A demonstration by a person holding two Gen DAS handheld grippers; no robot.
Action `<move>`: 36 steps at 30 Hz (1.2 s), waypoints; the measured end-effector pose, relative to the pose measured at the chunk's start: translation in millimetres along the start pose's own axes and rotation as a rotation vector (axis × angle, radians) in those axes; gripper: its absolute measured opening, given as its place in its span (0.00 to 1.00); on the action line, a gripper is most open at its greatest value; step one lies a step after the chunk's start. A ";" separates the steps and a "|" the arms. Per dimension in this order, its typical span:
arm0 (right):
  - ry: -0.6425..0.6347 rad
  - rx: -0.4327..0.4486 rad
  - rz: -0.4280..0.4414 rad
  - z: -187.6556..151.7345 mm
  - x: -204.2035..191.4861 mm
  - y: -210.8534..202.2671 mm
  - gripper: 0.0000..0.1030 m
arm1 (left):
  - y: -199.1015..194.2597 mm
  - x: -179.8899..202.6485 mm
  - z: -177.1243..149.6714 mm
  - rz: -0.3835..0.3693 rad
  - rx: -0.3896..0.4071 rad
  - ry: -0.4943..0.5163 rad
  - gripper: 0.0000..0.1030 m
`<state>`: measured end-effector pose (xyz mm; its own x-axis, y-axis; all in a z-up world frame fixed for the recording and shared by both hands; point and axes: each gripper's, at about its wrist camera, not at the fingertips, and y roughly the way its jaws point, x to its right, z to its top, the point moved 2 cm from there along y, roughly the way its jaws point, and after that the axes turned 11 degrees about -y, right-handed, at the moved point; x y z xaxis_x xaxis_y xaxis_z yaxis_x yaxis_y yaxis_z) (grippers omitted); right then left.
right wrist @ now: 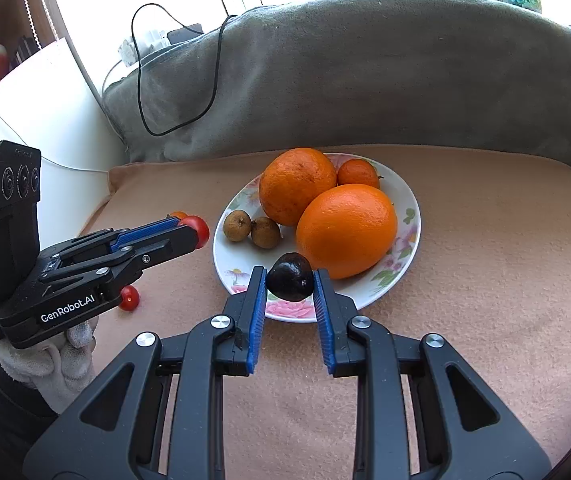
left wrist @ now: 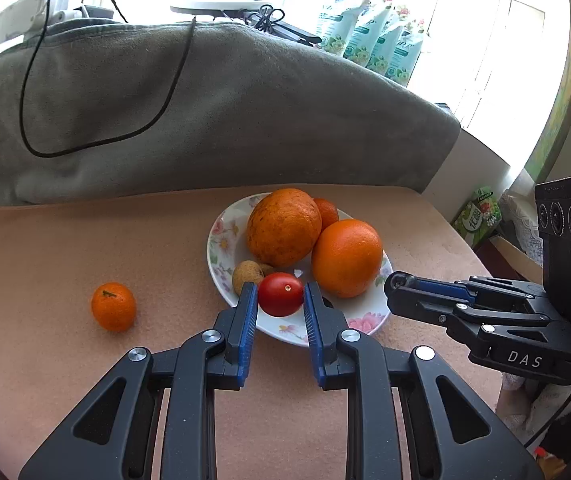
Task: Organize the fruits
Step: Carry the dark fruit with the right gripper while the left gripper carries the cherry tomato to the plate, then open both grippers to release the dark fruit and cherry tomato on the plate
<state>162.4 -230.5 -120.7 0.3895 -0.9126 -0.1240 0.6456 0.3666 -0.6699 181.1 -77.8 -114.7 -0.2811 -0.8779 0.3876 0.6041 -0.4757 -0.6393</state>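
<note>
— Peach-coloured cloth (left wrist: 65,248) covers the table, a grey blanket (left wrist: 205,120) heaped behind it. Where's the fruit?

— Mostly on the floral plate (right wrist: 411,216): two big oranges (right wrist: 347,230), a small mandarin (right wrist: 358,173), two brown longans (right wrist: 237,225).

— And the grippers?

— The left gripper (left wrist: 280,300) is clamped on a cherry tomato (left wrist: 280,294) at the plate's near-left edge. The right gripper (right wrist: 290,286) pinches a dark round fruit (right wrist: 290,282) over the plate's near rim.

— Anything off the plate?

— One mandarin (left wrist: 113,307) on the cloth to the left, and another cherry tomato (right wrist: 129,298).
</note>
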 end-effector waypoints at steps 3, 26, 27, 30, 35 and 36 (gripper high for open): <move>-0.001 -0.004 0.002 0.7 0.0 1.7 0.24 | 4.2 1.3 3.3 -0.004 -0.004 0.000 0.21; -0.028 -0.044 0.012 1.9 -7.1 19.7 0.24 | 30.4 -3.1 15.7 0.014 -0.027 -0.019 0.21; -0.030 -0.046 0.013 1.9 -7.6 20.1 0.24 | 30.7 -2.6 15.6 0.013 -0.028 -0.018 0.21; -0.038 -0.049 0.009 2.3 -9.3 21.4 0.24 | 31.7 -0.7 15.7 0.010 -0.031 -0.014 0.21; -0.045 -0.045 0.000 4.3 -10.9 21.7 0.24 | 29.8 1.2 17.5 0.014 -0.026 -0.009 0.22; -0.046 -0.047 0.002 4.2 -11.3 22.2 0.24 | 29.7 1.2 17.8 0.015 -0.027 -0.009 0.22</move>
<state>175.1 -211.3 -131.1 0.4213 -0.9022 -0.0922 0.6134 0.3584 -0.7038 211.9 -92.0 -121.4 -0.2655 -0.8846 0.3834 0.5883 -0.4637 -0.6625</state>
